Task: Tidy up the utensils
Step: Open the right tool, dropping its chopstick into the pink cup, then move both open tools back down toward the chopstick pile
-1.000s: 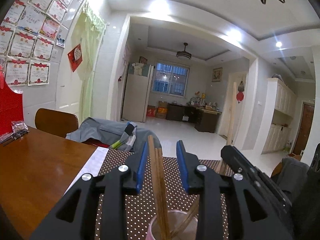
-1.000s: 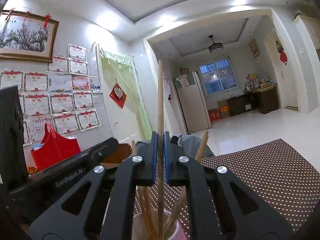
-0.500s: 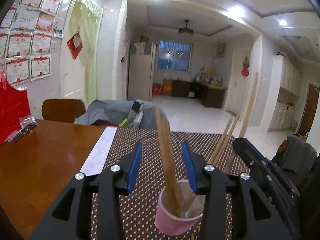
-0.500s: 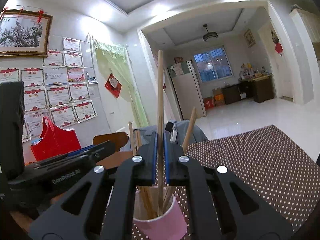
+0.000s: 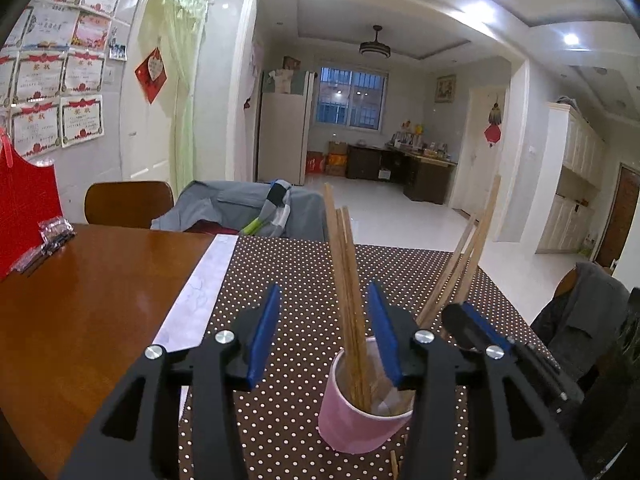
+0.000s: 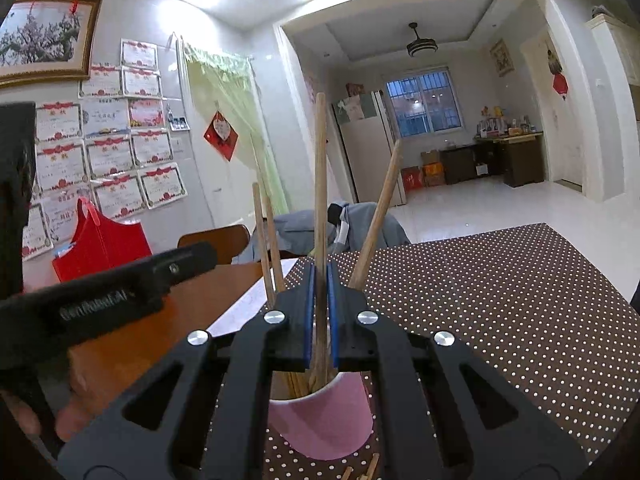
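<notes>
Wood of the table (image 5: 72,300) lay leftmost, then the dotted mat (image 5: 280,280) bearing the pink cup (image 5: 360,420). Above it the left gripper (image 5: 324,332) stood wide open and empty, chopsticks (image 5: 348,280) between its fingers untouched. The right gripper (image 6: 320,312) pinched one chopstick (image 6: 320,180), tip inside the cup; releasing gently should avoid tipping it. Only the right view showed loose sticks (image 6: 372,468) beside the cup.

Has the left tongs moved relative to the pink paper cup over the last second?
Yes. The open left tongs has pulled back and up from the pink paper cup on the brown polka-dot tablecloth; more cup shows now.
</notes>
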